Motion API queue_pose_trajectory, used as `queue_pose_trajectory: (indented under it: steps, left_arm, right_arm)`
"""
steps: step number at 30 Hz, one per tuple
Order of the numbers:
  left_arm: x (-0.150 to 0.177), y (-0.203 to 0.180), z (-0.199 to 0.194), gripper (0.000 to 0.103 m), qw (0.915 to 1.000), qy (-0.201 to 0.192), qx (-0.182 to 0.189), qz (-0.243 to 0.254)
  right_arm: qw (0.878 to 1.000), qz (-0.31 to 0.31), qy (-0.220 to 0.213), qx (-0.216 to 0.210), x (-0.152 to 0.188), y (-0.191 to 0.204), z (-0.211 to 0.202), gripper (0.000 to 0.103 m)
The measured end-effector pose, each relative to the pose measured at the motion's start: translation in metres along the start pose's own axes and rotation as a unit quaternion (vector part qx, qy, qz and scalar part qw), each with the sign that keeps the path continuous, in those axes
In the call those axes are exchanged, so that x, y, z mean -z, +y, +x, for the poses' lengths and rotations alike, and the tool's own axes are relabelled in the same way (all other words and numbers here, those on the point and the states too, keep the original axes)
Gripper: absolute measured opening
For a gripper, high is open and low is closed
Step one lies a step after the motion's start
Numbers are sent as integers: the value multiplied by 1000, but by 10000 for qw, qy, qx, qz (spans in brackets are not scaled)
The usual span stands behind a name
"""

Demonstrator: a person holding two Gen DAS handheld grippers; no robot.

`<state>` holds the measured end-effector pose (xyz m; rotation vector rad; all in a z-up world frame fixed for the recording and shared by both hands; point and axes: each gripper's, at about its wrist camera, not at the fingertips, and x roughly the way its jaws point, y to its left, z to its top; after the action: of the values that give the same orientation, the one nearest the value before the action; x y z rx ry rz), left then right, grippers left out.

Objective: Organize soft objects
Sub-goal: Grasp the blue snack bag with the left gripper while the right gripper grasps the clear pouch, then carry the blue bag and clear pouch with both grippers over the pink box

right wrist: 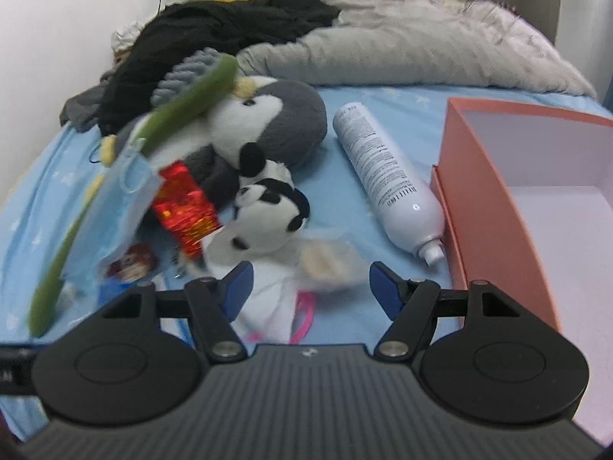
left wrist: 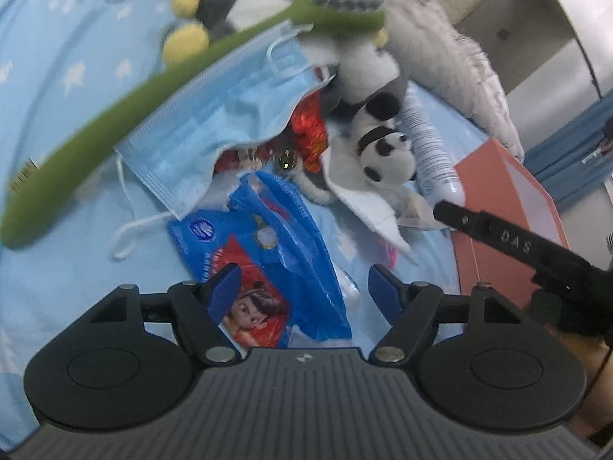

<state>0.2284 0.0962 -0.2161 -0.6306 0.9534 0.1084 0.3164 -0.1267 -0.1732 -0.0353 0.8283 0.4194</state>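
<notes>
Our jaws stand wide on both sides, holding nothing: the left gripper (left wrist: pixel 304 287) hangs over a blue snack packet (left wrist: pixel 264 264), the right gripper (right wrist: pixel 308 287) over a white cloth (right wrist: pixel 268 306) with a pink strip beside it. We count two plush animals on the bed (right wrist: pixel 402 115): one grey-and-white penguin (right wrist: pixel 283 122) and one small panda (right wrist: pixel 268 207) lying against its front. One long green plush toothbrush (left wrist: pixel 115 115) with grey bristles slants across the pile, blurred. Under it lies one blue face mask (left wrist: pixel 226 119), its ear loops trailing onto the star-printed sheet. One red foil wrapper (right wrist: pixel 184 203) sits between mask and panda. One white spray bottle (right wrist: pixel 387 176) lies on its side just beside one open pink box (right wrist: pixel 475 207). At the head of the bed we see one grey pillow (right wrist: pixel 383 53) and one heap of black clothing (right wrist: pixel 214 34).
</notes>
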Motion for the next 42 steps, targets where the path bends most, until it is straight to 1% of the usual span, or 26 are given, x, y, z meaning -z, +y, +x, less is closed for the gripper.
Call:
queue_pose_trajectory:
  steps: [2,5,7,9,11,12,13,14,15,16,17,18,19,21,23,25,28,30,32,34,36,38,42]
  left_arm:
    - [-4,-1,14,73,9999,64,-136,-74]
    - [-9,-1,31,69,9990,197,-334,-227]
    - [-12,1,38,64,9982,234,-414,-355]
    - [-13,0,42,60,9971,259,-581,-408]
    - [-13,-1,45,57,9963,268,-705,-424]
    - [-13,-2,45,54,9961,271,-723,-421]
    - [-14,-4,47,49,9960,271,-769,-363]
    - [-15,-6,49,46,9956,290,-829,-315]
    - [-16,-7,50,38,9954,309,-855,-290]
    - [-15,-7,49,30,9957,311,-825,-271]
    - [-15,-8,49,27,9959,294,-828,-233]
    - [-14,-10,47,20,9958,265,-861,-186]
    - [-14,-11,46,17,9956,251,-890,-148]
    - [-13,-13,42,13,9960,234,-848,-152]
    - [-12,-13,36,12,9967,235,-758,-168]
    - [-9,-14,30,10,9973,262,-680,-134]
    - [-5,-14,21,9,9982,248,-542,-58]
    - [-1,-13,14,8,9987,251,-438,27]
    - [4,-13,6,8,9992,207,-298,193]
    - [8,-13,2,8,9989,128,-223,396]
    - [15,-13,-1,8,9983,44,-110,562]
    - [20,-12,-6,8,9980,-11,-44,628]
    - [32,-16,-23,8,9954,-251,25,924]
  right_arm:
    - [9999,80,59,-32,-6,-8,15,69]
    - [9994,117,312,-108,-13,-15,40,69]
    - [9991,-22,421,-69,-15,-15,51,69]
    - [9976,-219,659,-71,-18,-11,61,68]
    - [9963,-265,790,-227,-18,-10,68,69]
    - [9957,-254,862,-235,-18,-11,71,68]
    - [9948,-256,953,-247,-17,-11,74,64]
    - [9941,-239,1030,-255,-16,-13,76,57]
    - [9935,-183,1090,-275,-16,-14,78,52]
    - [9926,-42,1165,-343,-15,-18,79,52]
    - [9919,105,1196,-421,-14,-22,79,47]
    - [9908,250,1233,-499,-14,-26,80,42]
    - [9891,402,1308,-551,-13,-30,80,41]
    - [9891,420,1296,-550,-12,-30,73,37]
    - [9906,291,1247,-486,-9,-27,64,33]
    - [9909,244,1235,-478,-5,-25,56,32]
    - [9933,110,1107,-317,2,-26,41,31]
    - [9936,183,1091,-247,7,-27,33,30]
    - [9956,189,868,-292,13,-27,21,30]
    - [9968,150,757,-187,18,-25,14,30]
    - [9980,170,581,-190,28,-21,6,30]
    - [9984,176,544,-23,37,-16,-1,30]
    - [9989,315,358,-31,55,-8,-25,30]
